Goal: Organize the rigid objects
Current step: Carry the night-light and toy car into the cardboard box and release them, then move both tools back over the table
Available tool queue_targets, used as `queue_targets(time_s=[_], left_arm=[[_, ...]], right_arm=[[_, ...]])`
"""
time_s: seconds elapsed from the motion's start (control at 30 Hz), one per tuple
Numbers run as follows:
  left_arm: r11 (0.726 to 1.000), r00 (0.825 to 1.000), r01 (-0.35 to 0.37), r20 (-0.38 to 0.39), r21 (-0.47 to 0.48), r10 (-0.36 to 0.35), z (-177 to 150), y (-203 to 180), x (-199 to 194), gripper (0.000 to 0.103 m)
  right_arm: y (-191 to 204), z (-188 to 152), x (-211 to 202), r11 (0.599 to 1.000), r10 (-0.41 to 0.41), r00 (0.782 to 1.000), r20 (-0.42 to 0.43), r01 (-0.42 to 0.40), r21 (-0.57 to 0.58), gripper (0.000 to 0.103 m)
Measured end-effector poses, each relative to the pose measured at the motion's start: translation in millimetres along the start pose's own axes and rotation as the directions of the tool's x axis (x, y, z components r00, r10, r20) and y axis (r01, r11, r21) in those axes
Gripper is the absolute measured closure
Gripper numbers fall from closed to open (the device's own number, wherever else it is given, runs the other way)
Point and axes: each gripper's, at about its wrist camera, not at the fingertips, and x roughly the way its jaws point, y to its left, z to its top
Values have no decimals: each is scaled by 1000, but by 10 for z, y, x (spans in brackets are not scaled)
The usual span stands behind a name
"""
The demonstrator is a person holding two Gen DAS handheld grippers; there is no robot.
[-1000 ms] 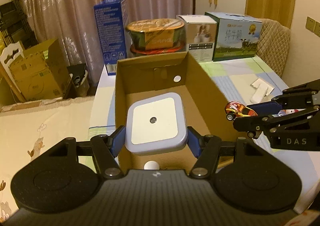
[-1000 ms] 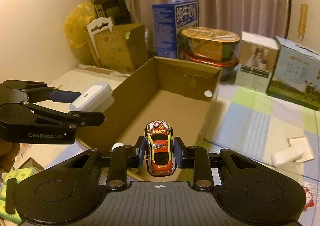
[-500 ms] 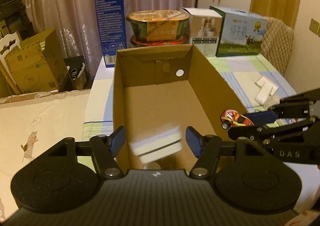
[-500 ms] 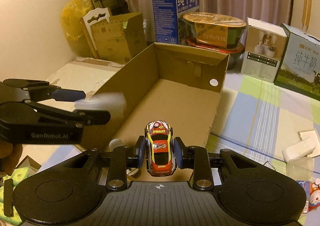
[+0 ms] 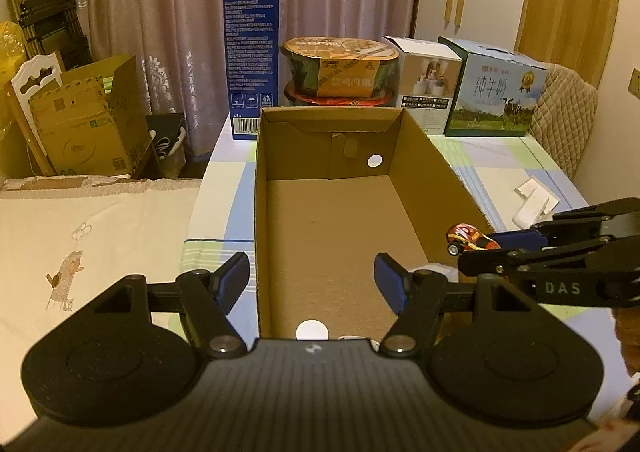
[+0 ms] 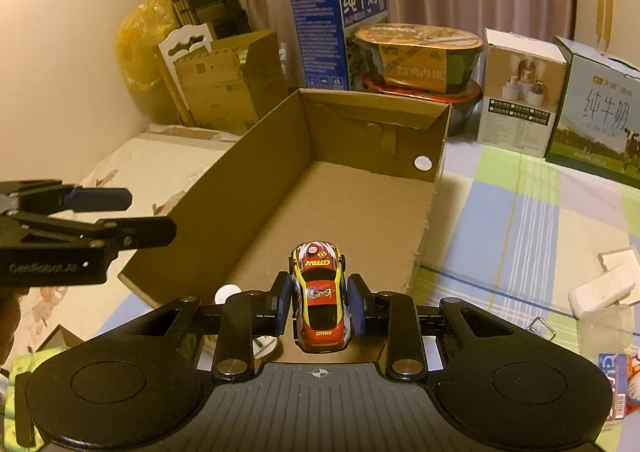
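An open brown cardboard box (image 5: 424, 155) (image 6: 248, 155) lies lengthwise on the table in front of both grippers. My left gripper (image 5: 312, 280) is open and empty over the box's near end; it shows from the side in the right wrist view (image 6: 120, 211). A white square object (image 5: 438, 271) lies in the box's near right corner, mostly hidden. My right gripper (image 6: 320, 306) is shut on a red and yellow toy car (image 6: 320, 300), held above the box's near right edge. The car also shows in the left wrist view (image 5: 468, 238).
At the table's back stand a blue milk carton (image 5: 254, 63), stacked noodle bowls (image 5: 340, 67), a white box (image 5: 428, 79) and a green milk box (image 5: 492, 87). White plastic pieces (image 6: 604, 288) lie on the checked tablecloth at right. A bed (image 5: 92, 232) lies left.
My left gripper opened and let go of the white square object, which dropped into the box. The right gripper kept hold of the toy car.
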Motion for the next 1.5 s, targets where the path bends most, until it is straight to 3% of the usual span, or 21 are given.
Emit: queue_targets(time_s=[0.1, 0.23, 0.5, 0.8, 0.97, 1.17, 1.23, 1.5], left_arm=[[1000, 1000, 0, 1, -10, 0, -18, 8, -8, 38], [1000, 1000, 0, 5, -29, 1, -54, -2, -49, 37], [998, 999, 15, 34, -56, -13, -120, -210, -309, 34], [998, 995, 59, 81, -37, -56, -150, -685, -705, 25], [996, 991, 91, 95, -21, -89, -203, -1034, -866, 19], [989, 985, 149, 85, 9, -150, -270, -1504, -899, 15], [987, 983, 162, 82, 18, -163, -292, -1657, -886, 8], [978, 978, 199, 47, 60, -202, -433, -2200, -733, 1]], right_arm=[[-36, 19, 4, 999, 21, 1000, 16, -22, 25, 72], [-94, 16, -128, 999, 6, 998, 59, -9, 52, 45], [-258, -188, -659, 992, -33, 993, 111, 19, 125, 42], [-551, -706, -1454, 972, -165, 976, 142, 136, 192, 38], [-756, -1013, -1919, 950, -259, 955, 144, 224, 219, 35], [-1058, -1406, -2440, 906, -376, 915, 145, 330, 264, 26], [-1171, -1514, -2580, 889, -405, 903, 141, 353, 292, 24], [-1528, -1809, -2983, 842, -467, 875, 131, 394, 368, 21]])
